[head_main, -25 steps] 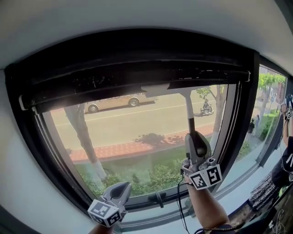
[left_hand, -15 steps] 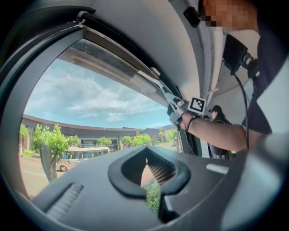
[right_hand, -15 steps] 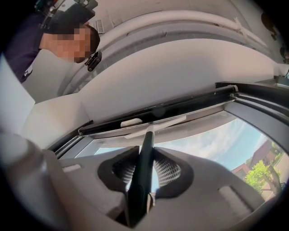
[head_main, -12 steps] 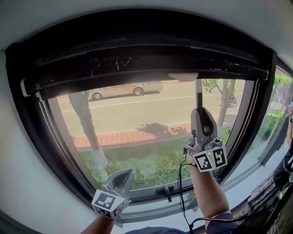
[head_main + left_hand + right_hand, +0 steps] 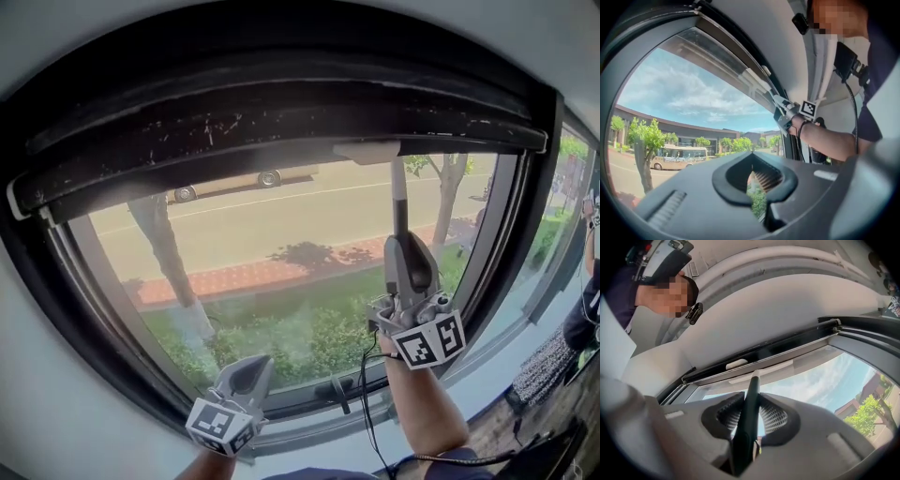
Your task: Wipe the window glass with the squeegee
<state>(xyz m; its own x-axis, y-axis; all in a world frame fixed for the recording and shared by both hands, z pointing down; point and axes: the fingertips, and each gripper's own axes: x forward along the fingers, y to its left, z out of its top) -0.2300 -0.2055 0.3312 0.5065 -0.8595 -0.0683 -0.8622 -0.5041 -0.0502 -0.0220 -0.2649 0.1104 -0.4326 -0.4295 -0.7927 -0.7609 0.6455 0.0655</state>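
**Squeegee blade at top edge of pane, right gripper on its handle**

White wall (image 5: pixel 56 412) surrounds the opening. The black window frame (image 5: pixel 281 103) curves across the head view, and its upper band is speckled with pale flecks.

The window glass (image 5: pixel 281 253) fills the frame. Through it show a road, a parked vehicle (image 5: pixel 234 183), a tree trunk (image 5: pixel 169 272) and a green hedge below a strip of red paving.

Squeegee (image 5: pixel 399 202): a dark, straight handle that stands roughly upright in front of the right part of the pane. Its pale blade (image 5: pixel 367 152) lies crosswise at the very top of the glass, just under the frame's upper band. The right gripper view shows the same layout, with the handle (image 5: pixel 749 413) running up to the blade against the glass.

Right gripper (image 5: pixel 405 246): raised on an extended forearm, with its marker cube facing the camera. The jaws are clamped on the lower squeegee handle, and the ribbed pads (image 5: pixel 774 418) press on it from both sides.

Left gripper (image 5: pixel 251 367): low, near the bottom edge of the frame, left of the right arm and well apart from the squeegee. The jaws (image 5: pixel 753 176) are drawn nearly together, leaving a thin slit with only hedge seen through it and nothing held.

A dark latch handle (image 5: pixel 337 392) sits on the lower frame between the two grippers.

A thin black cable (image 5: pixel 367 412) hangs beside the right forearm.
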